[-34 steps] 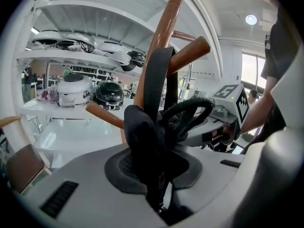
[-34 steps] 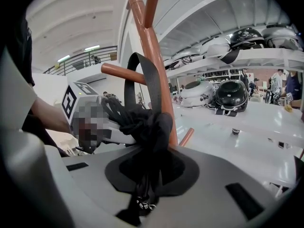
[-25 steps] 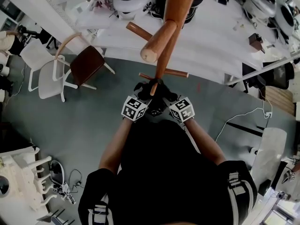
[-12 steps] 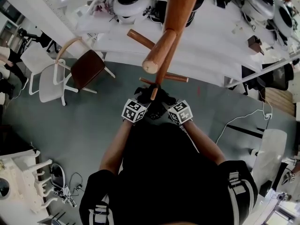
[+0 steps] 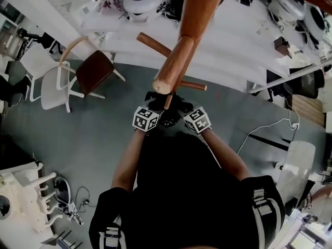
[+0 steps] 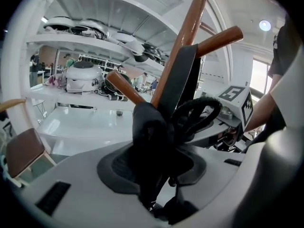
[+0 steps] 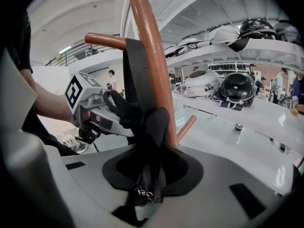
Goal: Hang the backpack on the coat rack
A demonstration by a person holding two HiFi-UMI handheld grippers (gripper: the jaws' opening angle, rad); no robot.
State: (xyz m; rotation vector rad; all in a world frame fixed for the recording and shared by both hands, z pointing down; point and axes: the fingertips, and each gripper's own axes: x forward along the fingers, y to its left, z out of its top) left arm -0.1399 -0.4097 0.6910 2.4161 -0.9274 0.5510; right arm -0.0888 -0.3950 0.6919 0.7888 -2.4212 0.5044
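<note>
Looking like the release step. Holding left gripper (image 6: 152, 163) and right gripper (image 7: 152, 170) side by side, hard against the coat rack (image 6: 189, 32) pole, just below the peg (image 6: 221, 34). Presumably flanking the loop to seat it squarely.

Seeing backpack (image 6: 149, 127) as bunched black fabric between both sets of fingers (image 6: 116, 167), with its strap (image 6: 183, 77) running up the pole and over that peg. Same strap crossing the peg in the right gripper view.

Reading both sets of fingers as having just been opening: standing apart, with fabric lying loose in the gap rather than pinched. Probably passing the load to the peg.

Not confirming the bag's body. Possibly the dark mass between the forearms in the head view, but not separable from the person's dark clothing.

Judging next move as backing both grippers straight out. Watching for fabric snagging on a pad and dragging the strap off the peg.

Ignoring the white desk (image 7: 247, 122) behind, well apart from the work.
</note>
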